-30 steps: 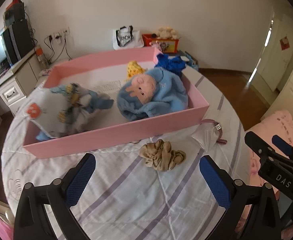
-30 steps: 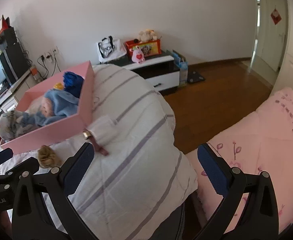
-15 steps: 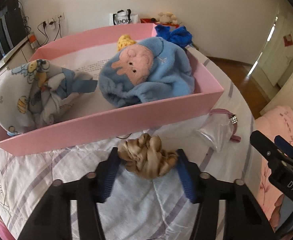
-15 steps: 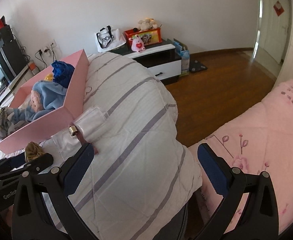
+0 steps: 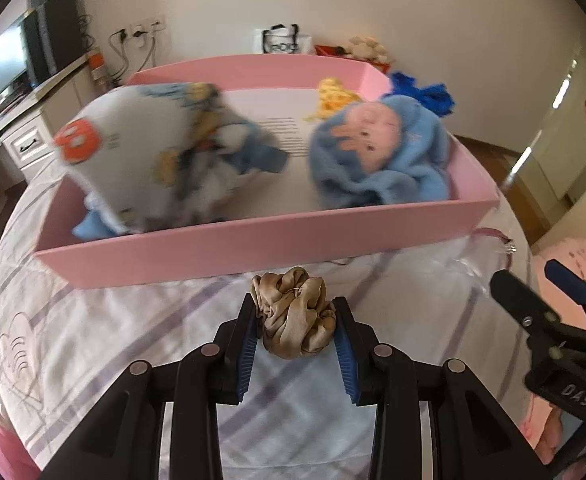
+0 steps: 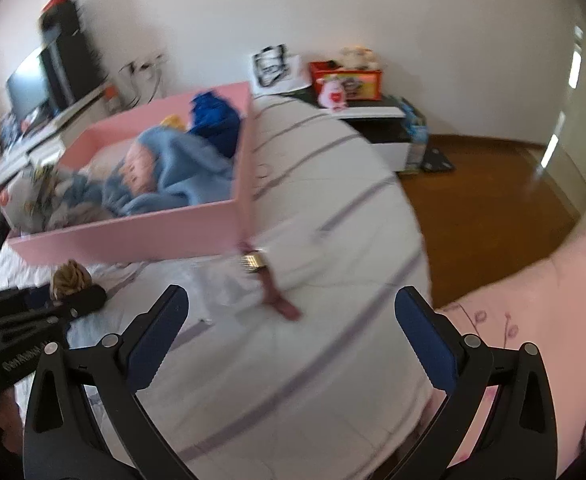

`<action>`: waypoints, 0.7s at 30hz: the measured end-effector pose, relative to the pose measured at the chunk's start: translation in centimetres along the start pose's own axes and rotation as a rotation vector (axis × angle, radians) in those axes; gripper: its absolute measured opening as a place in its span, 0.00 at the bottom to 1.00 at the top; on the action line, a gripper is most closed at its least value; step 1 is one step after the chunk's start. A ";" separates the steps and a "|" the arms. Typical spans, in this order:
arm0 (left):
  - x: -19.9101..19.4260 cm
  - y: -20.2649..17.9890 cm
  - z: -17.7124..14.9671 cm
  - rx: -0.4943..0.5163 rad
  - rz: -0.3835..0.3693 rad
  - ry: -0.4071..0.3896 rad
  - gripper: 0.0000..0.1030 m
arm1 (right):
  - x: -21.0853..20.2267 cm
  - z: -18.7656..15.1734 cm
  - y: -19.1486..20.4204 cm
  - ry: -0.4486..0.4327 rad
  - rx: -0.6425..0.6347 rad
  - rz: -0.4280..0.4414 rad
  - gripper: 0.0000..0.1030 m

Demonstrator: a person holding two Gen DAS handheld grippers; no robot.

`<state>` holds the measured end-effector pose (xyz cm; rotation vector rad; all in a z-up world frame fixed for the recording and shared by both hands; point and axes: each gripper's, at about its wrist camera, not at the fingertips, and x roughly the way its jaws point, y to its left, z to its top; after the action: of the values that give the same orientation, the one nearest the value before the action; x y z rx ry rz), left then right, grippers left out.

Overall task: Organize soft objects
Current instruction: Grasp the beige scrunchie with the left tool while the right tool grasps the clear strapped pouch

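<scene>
A round table [image 5: 93, 344] under a white cloth with lilac stripes fills most of what I see, and on it sits a wide pink tray [image 5: 261, 240]. Inside the tray, a printed cloth [image 5: 145, 148] is heaped at one end, spilling over the rim, and a light blue fleece [image 5: 381, 160] with a pink face patch lies at the other; behind the fleece are a dark blue rag [image 5: 425, 92], hanging over the far corner, and a small yellow knit [image 5: 333, 100]. Off the tray's near corner lies a clear pouch [image 5: 465, 264] with a maroon strap [image 6: 277, 296] and a metal clasp. Just in front of the tray's near wall is the tan scrunchie [image 5: 293, 312], and my left gripper [image 5: 297, 340] is clamped on it, blue pads pressed into both of its sides. Whether it is touching the cloth or lifted clear I cannot tell. My right gripper [image 6: 293, 344] is off to the side with its fingers spread wide and nothing between them, over bare cloth near the pouch's strap.
</scene>
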<state>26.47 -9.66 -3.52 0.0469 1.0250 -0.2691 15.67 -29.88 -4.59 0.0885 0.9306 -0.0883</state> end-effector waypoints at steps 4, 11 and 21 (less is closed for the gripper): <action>-0.6 1.1 -0.4 -0.017 0.023 -0.008 0.34 | 2.0 0.6 1.3 0.034 -0.070 -0.035 1.00; -0.9 2.0 -0.2 -0.025 0.020 -0.011 0.35 | 4.0 1.2 1.9 0.051 -0.078 -0.043 1.00; -0.4 2.1 -0.1 -0.012 0.027 -0.020 0.35 | 3.5 0.9 1.1 0.010 -0.043 0.010 0.80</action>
<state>26.71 -7.57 -3.37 0.0470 1.0058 -0.2381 18.59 -29.03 -6.88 0.0537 0.9413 -0.0582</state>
